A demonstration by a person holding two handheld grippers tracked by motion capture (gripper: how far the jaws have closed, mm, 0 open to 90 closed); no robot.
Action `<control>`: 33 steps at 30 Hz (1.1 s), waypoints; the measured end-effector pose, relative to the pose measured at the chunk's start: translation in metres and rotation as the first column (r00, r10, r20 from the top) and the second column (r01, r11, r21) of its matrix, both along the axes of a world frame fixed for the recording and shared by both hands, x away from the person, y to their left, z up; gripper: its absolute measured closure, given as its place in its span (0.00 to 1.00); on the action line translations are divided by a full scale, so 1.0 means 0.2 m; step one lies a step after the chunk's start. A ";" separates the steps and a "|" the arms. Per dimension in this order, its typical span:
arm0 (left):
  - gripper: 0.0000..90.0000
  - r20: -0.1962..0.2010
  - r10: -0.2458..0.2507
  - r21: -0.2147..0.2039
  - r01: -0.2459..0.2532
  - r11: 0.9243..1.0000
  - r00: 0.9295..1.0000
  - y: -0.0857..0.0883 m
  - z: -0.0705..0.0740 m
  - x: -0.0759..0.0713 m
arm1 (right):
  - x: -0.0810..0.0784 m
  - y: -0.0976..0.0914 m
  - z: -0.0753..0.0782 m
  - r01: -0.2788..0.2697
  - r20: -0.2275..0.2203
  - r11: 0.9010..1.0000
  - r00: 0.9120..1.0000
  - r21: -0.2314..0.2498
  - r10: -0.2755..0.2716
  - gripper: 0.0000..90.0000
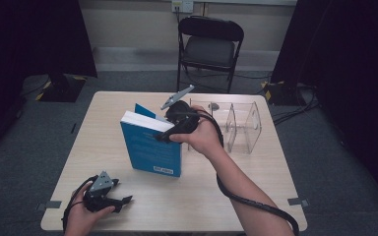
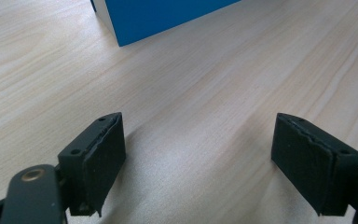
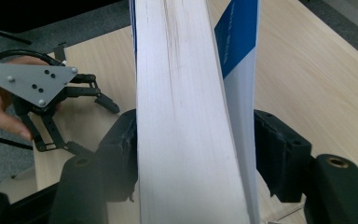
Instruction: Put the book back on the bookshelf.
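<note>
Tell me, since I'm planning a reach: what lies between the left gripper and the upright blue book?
Only bare light wooden tabletop. The left gripper view shows that stretch from the left gripper to the blue book.

The blue book [image 1: 152, 145] stands upright mid-table with the clear acrylic holder [image 1: 236, 125] close behind to its right, seemingly leaving only a narrow gap between them, while the table [image 1: 256, 196] lies open in front, where the left gripper [image 1: 123, 200] rests at the near left corner.
</note>
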State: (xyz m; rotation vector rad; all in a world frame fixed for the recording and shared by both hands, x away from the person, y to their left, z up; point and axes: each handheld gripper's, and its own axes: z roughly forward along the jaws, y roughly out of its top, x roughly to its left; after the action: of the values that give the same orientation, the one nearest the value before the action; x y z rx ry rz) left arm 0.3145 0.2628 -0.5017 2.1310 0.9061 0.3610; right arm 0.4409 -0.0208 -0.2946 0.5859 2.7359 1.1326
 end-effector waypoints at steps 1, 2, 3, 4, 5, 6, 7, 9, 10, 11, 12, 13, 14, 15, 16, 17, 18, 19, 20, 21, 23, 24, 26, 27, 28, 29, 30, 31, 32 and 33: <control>0.19 0.001 0.000 0.001 0.000 1.000 1.000 0.00 0.00 0.00 | 0.00 0.00 0.00 -0.004 0.011 1.000 1.000 -0.001 0.004 0.41; 0.19 0.000 -0.002 0.004 0.002 1.000 1.000 0.00 0.00 0.00 | 0.00 -0.01 0.00 -0.011 0.015 1.000 1.000 -0.007 0.011 0.40; 0.19 0.001 -0.003 0.005 0.003 1.000 1.000 0.00 0.00 0.00 | 0.00 -0.01 -0.01 -0.014 0.015 1.000 1.000 -0.007 0.015 0.38; 0.19 0.000 -0.003 0.006 0.003 1.000 1.000 0.00 0.00 0.00 | 0.00 -0.01 -0.01 -0.012 0.010 1.000 1.000 -0.017 0.013 0.37; 0.19 0.003 -0.007 0.011 0.007 1.000 1.000 0.00 0.00 0.00 | 0.00 -0.02 -0.02 -0.018 0.009 1.000 1.000 -0.019 0.018 0.37; 0.19 0.003 -0.008 0.012 0.008 1.000 1.000 0.00 0.00 0.00 | 0.00 -0.02 -0.03 -0.024 0.009 0.999 1.000 -0.027 0.024 0.37; 0.19 0.004 -0.008 0.013 0.008 1.000 1.000 0.00 0.00 0.00 | 0.00 -0.03 -0.03 -0.018 -0.002 0.999 1.000 -0.033 0.018 0.37; 0.19 0.002 -0.004 0.009 0.004 1.000 1.000 0.00 0.00 0.00 | 0.00 -0.04 -0.03 -0.013 -0.002 1.000 1.000 -0.012 0.013 0.37; 0.19 0.002 -0.004 0.010 0.004 1.000 1.000 0.00 0.00 0.00 | 0.00 -0.04 -0.04 -0.015 -0.010 1.000 1.000 -0.010 0.015 0.37; 0.19 0.005 -0.008 0.015 0.008 1.000 1.000 0.00 0.00 0.00 | 0.00 -0.04 -0.04 -0.017 -0.012 1.000 1.000 -0.014 0.017 0.37; 0.19 0.005 -0.005 0.013 0.005 1.000 1.000 0.00 0.00 0.00 | 0.00 -0.04 -0.05 -0.019 -0.014 1.000 1.000 -0.014 0.019 0.37; 0.19 0.004 -0.005 0.012 0.004 1.000 1.000 0.00 0.00 0.00 | 0.00 -0.04 -0.05 -0.023 -0.009 1.000 1.000 -0.018 0.023 0.38; 0.19 0.006 -0.006 0.014 0.006 1.000 1.000 0.00 0.00 0.00 | 0.00 -0.04 -0.05 -0.023 -0.007 1.000 1.000 -0.016 0.023 0.38; 0.19 0.009 -0.009 0.019 0.009 1.000 1.000 0.00 0.00 0.00 | 0.00 -0.04 -0.05 -0.019 -0.009 1.000 1.000 -0.016 0.019 0.38; 0.19 0.005 -0.005 0.012 0.005 1.000 1.000 0.00 0.00 0.00 | 0.00 -0.04 -0.05 -0.017 -0.012 1.000 1.000 -0.017 0.017 0.40; 0.19 0.007 -0.007 0.016 0.007 1.000 1.000 0.00 0.00 0.00 | -0.01 -0.04 -0.05 -0.016 -0.017 1.000 1.000 -0.015 0.016 0.41; 0.19 0.011 -0.009 0.019 0.009 1.000 1.000 0.00 0.00 0.00 | -0.01 -0.03 -0.05 -0.014 -0.018 1.000 1.000 -0.016 0.014 0.43; 0.19 0.011 -0.008 0.019 0.008 1.000 1.000 0.00 0.00 0.00 | -0.01 -0.03 -0.06 -0.017 -0.016 1.000 1.000 -0.008 0.017 0.46; 0.19 0.011 -0.008 0.018 0.008 1.000 1.000 0.00 0.00 0.00 | -0.01 -0.03 -0.06 -0.017 -0.021 1.000 1.000 -0.008 0.017 0.49; 0.19 0.011 -0.008 0.019 0.007 1.000 1.000 0.00 0.00 0.00 | -0.01 -0.03 -0.06 -0.015 -0.025 1.000 1.000 -0.009 0.015 0.50; 0.19 0.004 -0.004 0.012 0.004 1.000 1.000 0.00 0.00 0.00 | -0.02 -0.02 -0.06 -0.012 -0.028 1.000 1.000 -0.015 0.012 0.55; 0.19 0.010 -0.009 0.019 0.009 1.000 1.000 0.00 0.00 0.00 | -0.02 -0.01 -0.06 -0.011 -0.031 1.000 0.999 -0.017 0.010 0.57; 0.19 0.005 -0.004 0.012 0.004 1.000 1.000 0.00 0.00 0.00 | -0.02 0.00 -0.06 -0.002 -0.038 1.000 0.999 -0.028 0.001 0.58; 0.19 0.011 -0.009 0.020 0.009 1.000 1.000 0.00 0.00 0.00 | -0.02 0.00 -0.06 0.006 -0.045 1.000 0.999 -0.026 -0.007 0.58; 0.19 0.011 -0.008 0.018 0.008 1.000 1.000 0.00 0.00 0.00 | -0.02 0.00 -0.06 0.016 -0.049 1.000 0.999 -0.022 -0.017 0.57; 0.19 0.009 -0.009 0.018 0.009 1.000 1.000 0.00 0.00 0.00 | -0.02 0.00 -0.07 0.016 -0.044 1.000 0.999 -0.026 -0.017 0.56; 0.19 0.004 -0.005 0.011 0.005 1.000 1.000 0.00 0.00 0.00 | -0.02 0.00 -0.07 0.011 -0.030 0.999 0.999 -0.032 -0.012 0.56; 0.19 0.006 -0.007 0.013 0.006 1.000 1.000 0.00 0.00 0.00 | -0.02 0.00 -0.07 0.021 -0.037 0.999 0.999 -0.029 -0.022 0.55; 0.19 0.006 -0.006 0.014 0.006 1.000 1.000 0.00 0.00 0.00 | -0.02 0.00 -0.07 0.027 -0.041 0.999 0.999 -0.027 -0.028 0.55; 0.19 0.006 -0.003 0.013 0.003 1.000 1.000 0.00 0.00 0.00 | -0.02 0.00 -0.08 0.026 -0.043 0.999 0.999 -0.030 -0.027 0.55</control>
State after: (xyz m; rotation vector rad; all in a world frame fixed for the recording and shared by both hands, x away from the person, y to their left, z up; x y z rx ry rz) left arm 0.3141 0.2618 -0.5016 2.1419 0.8990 0.3727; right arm 0.4371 -0.0199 -0.3100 0.6485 2.7667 1.0847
